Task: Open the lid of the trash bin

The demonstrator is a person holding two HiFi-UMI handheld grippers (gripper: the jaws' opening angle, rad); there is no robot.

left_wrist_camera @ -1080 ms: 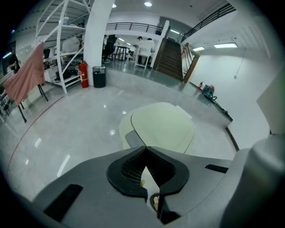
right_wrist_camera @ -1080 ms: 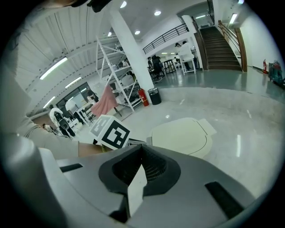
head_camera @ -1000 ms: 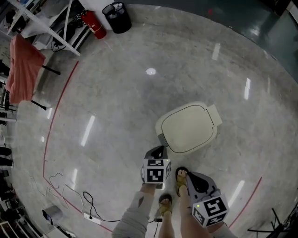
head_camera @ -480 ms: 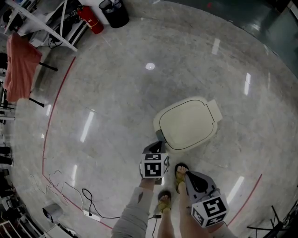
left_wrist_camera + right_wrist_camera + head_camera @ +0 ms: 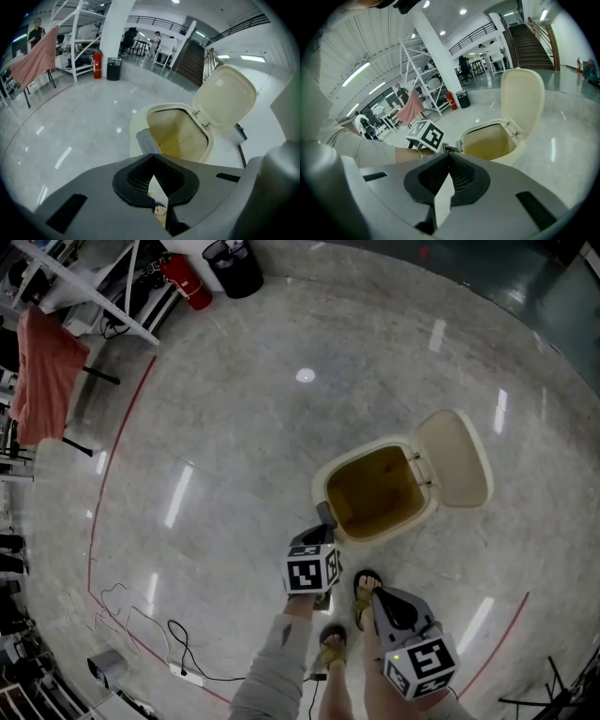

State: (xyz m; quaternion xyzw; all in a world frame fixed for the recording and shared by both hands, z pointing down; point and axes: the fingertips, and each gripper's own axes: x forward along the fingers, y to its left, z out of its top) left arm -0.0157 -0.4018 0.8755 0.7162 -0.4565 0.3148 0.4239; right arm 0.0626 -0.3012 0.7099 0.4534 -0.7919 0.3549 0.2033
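The cream trash bin [image 5: 349, 532] stands open, its lid [image 5: 455, 460] tipped back at the bin's 2 o'clock side. The left gripper [image 5: 322, 521], jaws pressed together on nothing, points at the bin's 7 o'clock edge. The right gripper [image 5: 373, 594], likewise closed and empty, hangs at 5 o'clock from the left one.

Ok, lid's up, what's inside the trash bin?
The trash bin shows only bare yellowish inner walls, its lid flipped back; no rubbish visible. The bottom is too dim to make out.
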